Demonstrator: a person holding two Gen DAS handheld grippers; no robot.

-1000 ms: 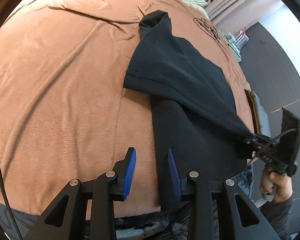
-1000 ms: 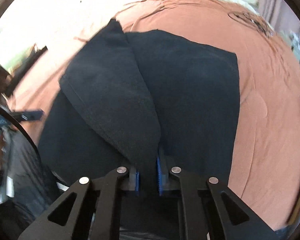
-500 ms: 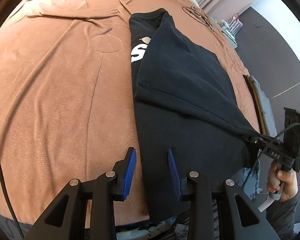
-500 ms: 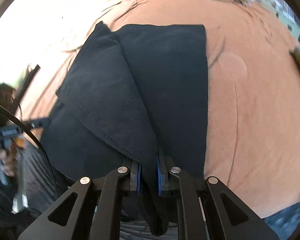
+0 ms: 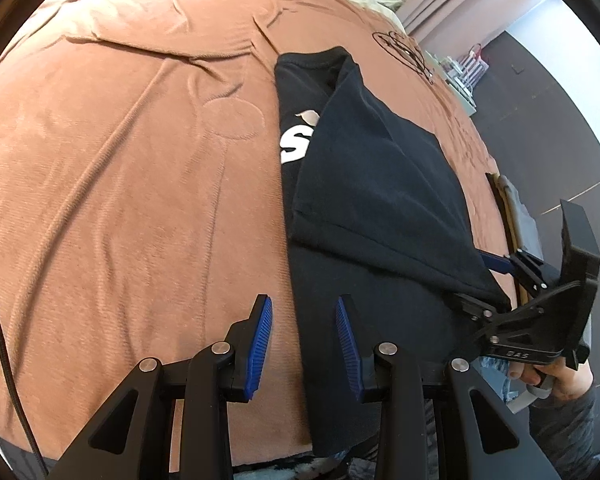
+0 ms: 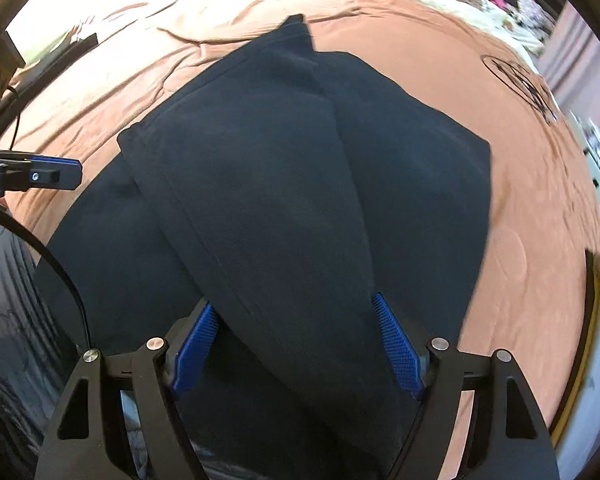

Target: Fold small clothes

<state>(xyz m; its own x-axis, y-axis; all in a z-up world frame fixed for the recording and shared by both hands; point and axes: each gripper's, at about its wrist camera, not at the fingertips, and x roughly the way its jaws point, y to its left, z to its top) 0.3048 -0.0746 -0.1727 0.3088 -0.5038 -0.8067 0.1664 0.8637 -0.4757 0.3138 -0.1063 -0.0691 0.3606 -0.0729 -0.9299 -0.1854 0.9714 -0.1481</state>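
The rust-brown bedspread (image 5: 120,168) carries the black T-shirt (image 5: 364,184) along its near-right part, one side flap laid back over the body. The right gripper (image 6: 296,344) has just been opening — its jaws stand wide, the flap's corner draped loose between the pads, no longer pinched as it was half a second ago. That fold looks released and done. The left gripper (image 5: 304,344) hangs narrowly parted and empty over the shirt's near-left edge. Most of the white print is covered — only one letter shows.
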